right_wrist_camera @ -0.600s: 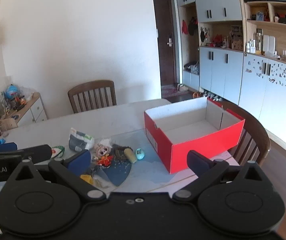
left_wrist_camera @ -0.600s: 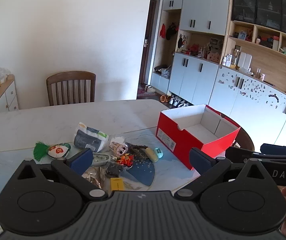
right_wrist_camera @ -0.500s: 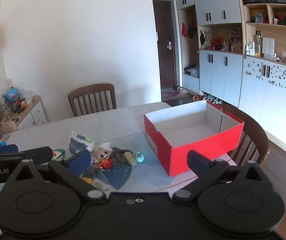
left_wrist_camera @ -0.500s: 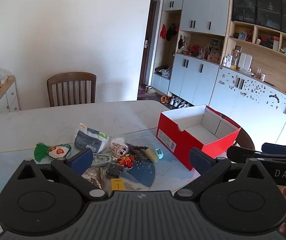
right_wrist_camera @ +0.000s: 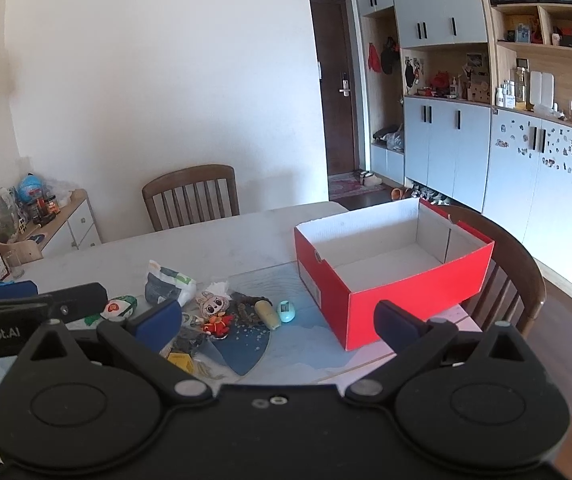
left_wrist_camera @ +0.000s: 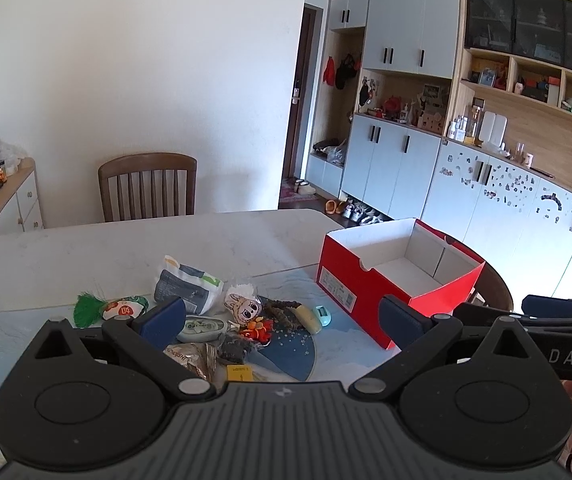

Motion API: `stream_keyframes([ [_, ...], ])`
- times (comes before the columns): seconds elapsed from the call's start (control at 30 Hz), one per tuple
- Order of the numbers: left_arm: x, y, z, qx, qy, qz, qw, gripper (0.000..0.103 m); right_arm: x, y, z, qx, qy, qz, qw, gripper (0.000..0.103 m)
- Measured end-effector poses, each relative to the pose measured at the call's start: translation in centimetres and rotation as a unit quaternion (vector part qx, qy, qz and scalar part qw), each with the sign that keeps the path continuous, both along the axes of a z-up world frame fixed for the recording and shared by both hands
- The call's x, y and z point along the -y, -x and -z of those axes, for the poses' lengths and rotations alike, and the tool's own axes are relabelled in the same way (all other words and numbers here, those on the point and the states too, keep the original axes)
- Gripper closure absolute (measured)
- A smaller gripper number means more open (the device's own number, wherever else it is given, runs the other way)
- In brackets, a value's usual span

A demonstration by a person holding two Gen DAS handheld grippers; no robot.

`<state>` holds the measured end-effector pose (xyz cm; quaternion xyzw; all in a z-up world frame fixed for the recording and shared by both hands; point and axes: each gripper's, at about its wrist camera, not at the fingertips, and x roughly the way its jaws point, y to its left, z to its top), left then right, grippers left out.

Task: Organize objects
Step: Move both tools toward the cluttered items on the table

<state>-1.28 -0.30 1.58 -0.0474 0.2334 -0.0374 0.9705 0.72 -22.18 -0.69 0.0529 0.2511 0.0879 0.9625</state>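
table (left_wrist_camera: 85, 256): marble top, fills mid frame
shoebox (left_wrist_camera: 370, 284): red, open, w/ nothing inside, right of ctr
clutter pile (left_wrist_camera: 221, 320): lower ctr, left of shoebox; wipes pack (left_wrist_camera: 185, 286), plush doll (left_wrist_camera: 243, 306)
left gripper (left_wrist_camera: 281, 320): jaws wide, nothing held
right gripper (right_wrist_camera: 277, 320): jaws wide, nothing held

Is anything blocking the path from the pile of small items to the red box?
Nothing visible does. The open red cardboard box has no lid, and only bare table mat separates it from the small turquoise egg-shaped gadget at the pile's near edge. Both grippers are open and empty.
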Motion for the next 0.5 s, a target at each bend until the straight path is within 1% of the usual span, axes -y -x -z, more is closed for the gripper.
stream_keyframes([
  [0.27,-0.14,-0.16,0.03,0.0,-0.003,-0.002,1.0,0.0,-0.47,-0.25,-0.03,0.005,0.004,-0.003,1.0,0.001],
  [0.5,-0.36,-0.8,0.26,-0.009,-0.004,0.0,0.9999,0.0,-0.73,-0.81,-0.17,0.008,0.004,-0.006,1.0,0.001],
])
